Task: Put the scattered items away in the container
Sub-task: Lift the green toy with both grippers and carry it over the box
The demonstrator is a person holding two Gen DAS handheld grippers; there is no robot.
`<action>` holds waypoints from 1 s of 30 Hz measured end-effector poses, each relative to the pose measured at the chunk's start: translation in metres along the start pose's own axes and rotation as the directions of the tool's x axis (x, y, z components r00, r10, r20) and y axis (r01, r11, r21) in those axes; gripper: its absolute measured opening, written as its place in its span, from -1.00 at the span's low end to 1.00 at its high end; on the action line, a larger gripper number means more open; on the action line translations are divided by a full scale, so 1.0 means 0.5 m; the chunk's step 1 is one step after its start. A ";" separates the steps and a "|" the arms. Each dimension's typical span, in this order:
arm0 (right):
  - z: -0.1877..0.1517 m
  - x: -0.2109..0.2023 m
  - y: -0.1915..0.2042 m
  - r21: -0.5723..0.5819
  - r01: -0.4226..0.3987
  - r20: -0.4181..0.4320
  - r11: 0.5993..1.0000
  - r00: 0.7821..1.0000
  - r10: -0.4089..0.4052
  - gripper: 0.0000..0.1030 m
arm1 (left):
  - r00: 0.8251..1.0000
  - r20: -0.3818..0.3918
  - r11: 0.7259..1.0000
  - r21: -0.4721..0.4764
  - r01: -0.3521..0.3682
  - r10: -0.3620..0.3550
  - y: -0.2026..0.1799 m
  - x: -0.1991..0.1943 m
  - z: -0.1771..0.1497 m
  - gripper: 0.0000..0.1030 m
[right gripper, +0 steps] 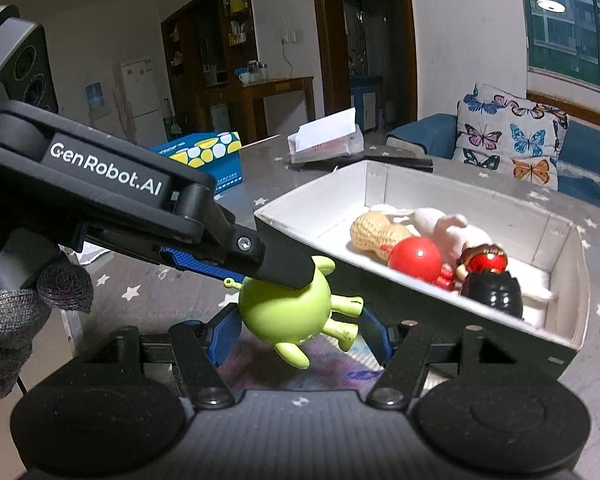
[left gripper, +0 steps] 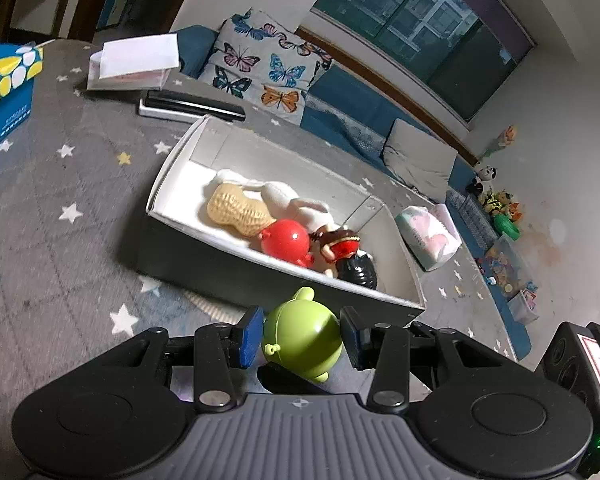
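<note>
Beside the white box [left gripper: 204, 258], green toy [left gripper: 302, 336] pinched in left gripper [left gripper: 302, 334]; right gripper [right gripper: 300, 334] spread around it

The left gripper [left gripper: 302, 334] holds a green toy [left gripper: 304, 336] between its blue fingers [left gripper: 251, 336], just short of the near wall of the white box [left gripper: 172, 168] on the desk [left gripper: 60, 184]. Inside lie a peanut [left gripper: 236, 212], a red ball [left gripper: 286, 237], a white figure [left gripper: 288, 198] and a black toy [left gripper: 358, 272].
</note>
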State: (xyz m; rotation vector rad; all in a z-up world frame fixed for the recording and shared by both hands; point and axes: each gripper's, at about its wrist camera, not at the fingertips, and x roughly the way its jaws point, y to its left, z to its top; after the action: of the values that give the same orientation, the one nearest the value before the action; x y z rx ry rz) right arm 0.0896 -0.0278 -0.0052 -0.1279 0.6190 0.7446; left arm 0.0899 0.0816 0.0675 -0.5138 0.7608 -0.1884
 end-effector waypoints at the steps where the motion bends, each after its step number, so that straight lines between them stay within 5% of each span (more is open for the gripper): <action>1: 0.002 0.000 -0.001 -0.001 0.001 0.001 1.000 1.000 -0.001 0.28 | 1.000 0.001 1.000 0.002 0.001 -0.001 -0.001 0.000 0.003 -0.12; 17: 0.096 0.032 -0.029 -0.043 0.027 0.032 0.999 0.999 -0.026 0.28 | 0.999 0.048 1.000 0.018 0.006 -0.007 -0.004 0.021 0.101 -0.13; 30: 0.162 0.146 -0.089 -0.023 -0.006 -0.044 1.000 0.999 0.005 0.28 | 1.000 0.021 1.000 -0.024 -0.020 0.020 0.053 0.108 0.189 -0.13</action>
State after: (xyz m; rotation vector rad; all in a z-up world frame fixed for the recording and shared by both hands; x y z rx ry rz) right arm 0.1997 0.0087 0.0145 -0.1646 0.6528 0.7563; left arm 0.1943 0.1213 0.0788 -0.5300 0.7478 -0.1552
